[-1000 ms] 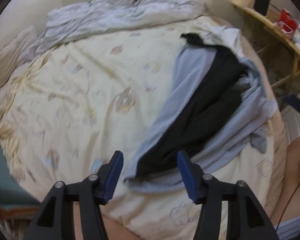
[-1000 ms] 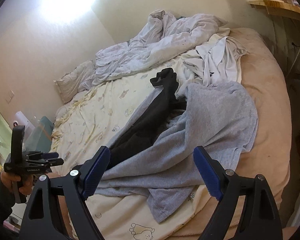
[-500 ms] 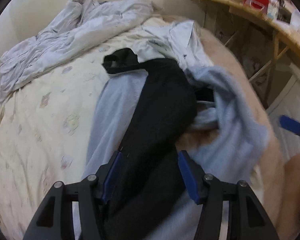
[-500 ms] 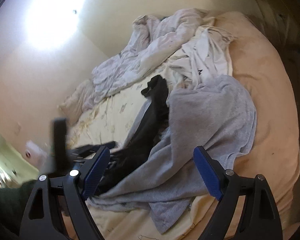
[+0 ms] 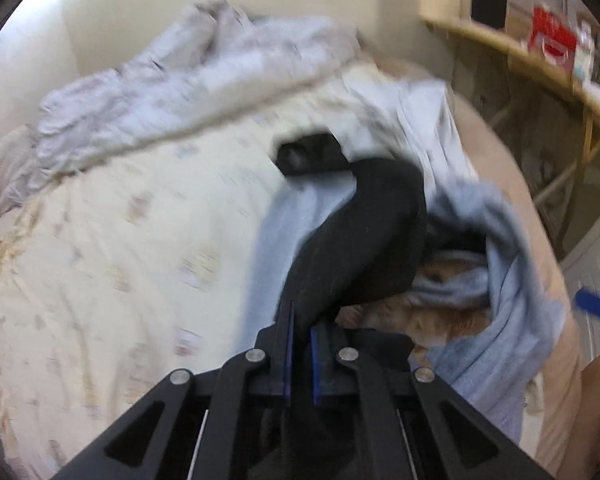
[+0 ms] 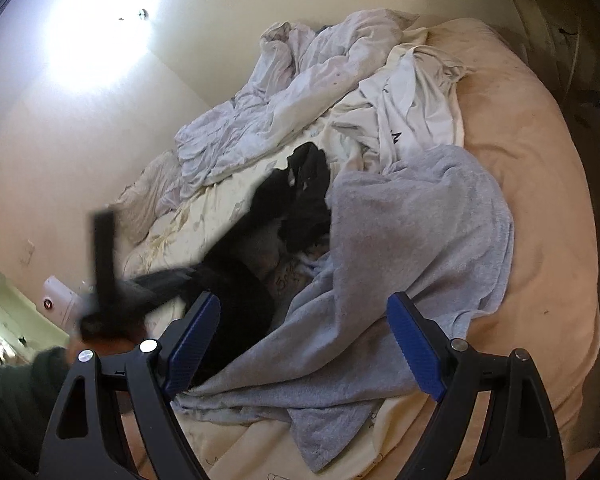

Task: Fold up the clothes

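Left tongs (image 5: 299,354) have just been closing and are now pinching the long black cloth garment (image 5: 364,248) lying mid-frame on the bed.

So sorting is starting, folding isn't yet. Right wrist view is adding the wide, empty right tongs (image 6: 304,350) over the grey fleece top (image 6: 400,280).

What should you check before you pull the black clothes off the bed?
1. Left gripper has just closed on the black fabric garment: ok.
2. Right gripper open and free: ok.
3. Black garment clear of the grey fleece sweatshirt: not ok, they overlap.
4. White T-shirt out of the way: ok.
5. Which part of the garment is pinched: cannot tell.
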Tool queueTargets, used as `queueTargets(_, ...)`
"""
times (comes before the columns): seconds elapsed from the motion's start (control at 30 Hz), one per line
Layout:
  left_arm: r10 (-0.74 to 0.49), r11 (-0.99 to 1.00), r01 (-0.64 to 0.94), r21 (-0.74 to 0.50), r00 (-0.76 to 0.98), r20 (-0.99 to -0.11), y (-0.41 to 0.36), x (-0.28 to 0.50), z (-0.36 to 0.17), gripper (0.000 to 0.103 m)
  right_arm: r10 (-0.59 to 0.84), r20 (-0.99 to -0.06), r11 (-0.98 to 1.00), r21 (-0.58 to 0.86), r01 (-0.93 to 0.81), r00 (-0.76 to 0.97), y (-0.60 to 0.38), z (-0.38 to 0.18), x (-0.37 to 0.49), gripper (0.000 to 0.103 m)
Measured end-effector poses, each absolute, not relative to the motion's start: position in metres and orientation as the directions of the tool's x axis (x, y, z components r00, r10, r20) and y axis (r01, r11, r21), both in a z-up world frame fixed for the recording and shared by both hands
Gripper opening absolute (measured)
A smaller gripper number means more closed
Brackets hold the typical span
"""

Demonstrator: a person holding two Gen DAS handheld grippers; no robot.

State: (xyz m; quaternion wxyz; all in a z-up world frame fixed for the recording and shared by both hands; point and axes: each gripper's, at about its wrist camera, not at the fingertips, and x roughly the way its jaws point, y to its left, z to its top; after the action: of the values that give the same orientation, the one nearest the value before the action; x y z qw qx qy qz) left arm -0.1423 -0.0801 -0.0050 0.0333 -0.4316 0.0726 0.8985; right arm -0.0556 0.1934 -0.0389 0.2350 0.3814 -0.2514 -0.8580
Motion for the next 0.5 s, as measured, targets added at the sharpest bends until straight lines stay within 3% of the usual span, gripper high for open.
queueTargets(0.2,-0.218,-0.959,0.013,0.283,-0.674,-0.706,-0.156,-0.157,0.021,0.006,-0.588,-0.56,-0.777,0.591,0.216,-0.584,0.184,-0.041,-0.049,0.089)
queueTargets(0.33,-0.377,-0.897,0.055,0.438,-0.614,-0.694,-0.206,-0.194,-0.011,0.006,-0.578,-0.576,-0.795,0.557,0.24,-0.579,0.177,-0.04,-0.046,0.089)
queueTargets(0.5,-0.457,-0.869,0.059,0.492,-0.479,-0.75,-0.241,-0.231,-0.077,0.006,-0.573,-0.593,-0.801,0.552,0.233,-0.565,0.172,-0.047,-0.053,0.089)
